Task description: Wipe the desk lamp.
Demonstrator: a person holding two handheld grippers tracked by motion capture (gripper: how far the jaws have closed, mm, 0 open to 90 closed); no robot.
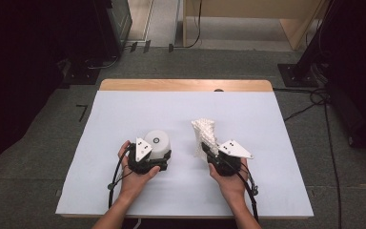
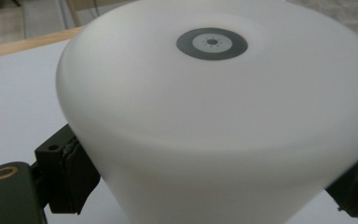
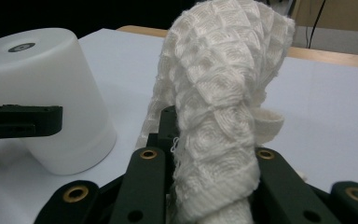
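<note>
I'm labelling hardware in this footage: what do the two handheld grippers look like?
Both the left gripper and the right gripper are black, each topped by a grey three-cornered plate with small dark dots. Black cables trail back along bare forearms. Brass-coloured rings sit in the black linkages behind the fingers.

The table [image 1: 124, 200] has a white top with a strip of light wood at the far edge. It stands on a grey floor [image 1: 38, 157]. Far behind are pale wooden furniture panels [image 1: 248, 14]. Dark equipment [image 1: 24, 57] fills the left side, and black cables [image 1: 331, 138] run along the right.
</note>
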